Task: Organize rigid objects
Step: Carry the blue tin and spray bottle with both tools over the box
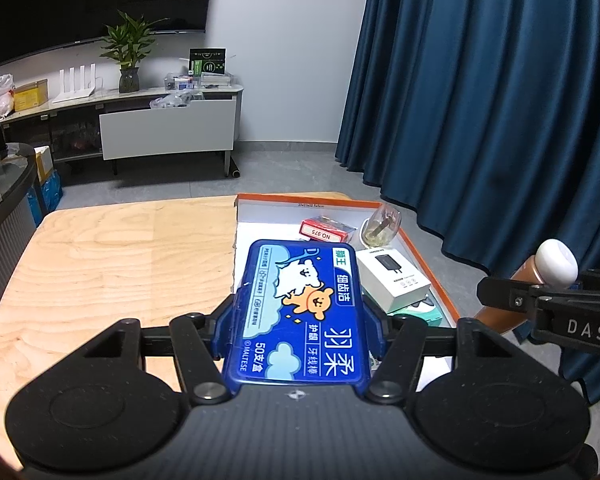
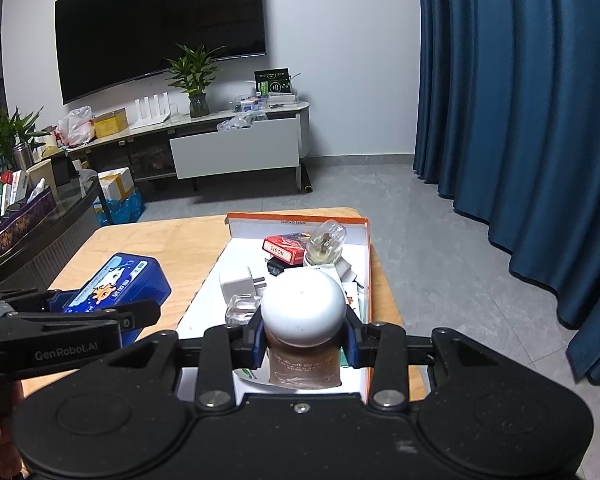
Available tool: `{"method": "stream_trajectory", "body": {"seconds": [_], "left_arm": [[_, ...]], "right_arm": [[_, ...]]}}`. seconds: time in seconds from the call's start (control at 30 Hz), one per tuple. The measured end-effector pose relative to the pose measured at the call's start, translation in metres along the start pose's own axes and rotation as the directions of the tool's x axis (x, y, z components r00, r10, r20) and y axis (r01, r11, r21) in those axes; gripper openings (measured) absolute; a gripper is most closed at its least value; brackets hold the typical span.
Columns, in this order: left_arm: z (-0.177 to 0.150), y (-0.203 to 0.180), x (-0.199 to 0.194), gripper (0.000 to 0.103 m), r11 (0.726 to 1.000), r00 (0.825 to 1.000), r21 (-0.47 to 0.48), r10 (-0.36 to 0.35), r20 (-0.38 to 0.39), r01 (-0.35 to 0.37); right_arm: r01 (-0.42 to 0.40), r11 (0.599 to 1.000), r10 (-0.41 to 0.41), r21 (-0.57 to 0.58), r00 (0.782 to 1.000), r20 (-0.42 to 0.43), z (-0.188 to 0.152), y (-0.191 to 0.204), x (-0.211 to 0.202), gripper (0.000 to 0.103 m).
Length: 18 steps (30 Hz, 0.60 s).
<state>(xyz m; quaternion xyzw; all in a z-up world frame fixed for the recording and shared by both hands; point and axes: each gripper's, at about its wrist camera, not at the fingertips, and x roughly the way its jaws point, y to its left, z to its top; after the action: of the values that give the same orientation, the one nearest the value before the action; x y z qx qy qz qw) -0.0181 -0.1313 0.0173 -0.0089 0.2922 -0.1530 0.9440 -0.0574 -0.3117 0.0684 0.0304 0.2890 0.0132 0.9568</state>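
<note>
Clamped between the left gripper's (image 1: 298, 316) two fingers is a blue floss-pick box (image 1: 300, 312), held flat above the near left edge of the orange-rimmed tray (image 1: 436, 276). Beside it, the right gripper (image 2: 304, 336) is closed on a brown bottle (image 2: 304, 364) with a white cap (image 2: 303, 306), held over the tray's near end.

Lying in the tray are one red card box (image 1: 326, 230), one clear glass bulb (image 1: 380, 226) and one white charger box (image 1: 394, 278). The tray sits at the right side of a wooden table (image 1: 100, 264).

Only the right wrist view shows a white plug adapter (image 2: 236, 284) and a small clear block (image 2: 242, 308) in the tray, which the blue box hides from the left wrist view. Dark blue curtains (image 1: 500, 100) hang right of the table.
</note>
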Motion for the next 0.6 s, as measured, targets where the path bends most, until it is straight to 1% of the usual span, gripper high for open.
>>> {"method": "stream_trajectory", "body": {"seconds": [0.6], "left_arm": [[-0.002,0.002,0.006,0.063,1.000,1.000,-0.007,-0.001,-0.016,0.001]], "right_arm": [[0.006,1.000,-0.007,-0.022,0.999,-0.044,-0.002,0.001,0.018,0.045]]}}
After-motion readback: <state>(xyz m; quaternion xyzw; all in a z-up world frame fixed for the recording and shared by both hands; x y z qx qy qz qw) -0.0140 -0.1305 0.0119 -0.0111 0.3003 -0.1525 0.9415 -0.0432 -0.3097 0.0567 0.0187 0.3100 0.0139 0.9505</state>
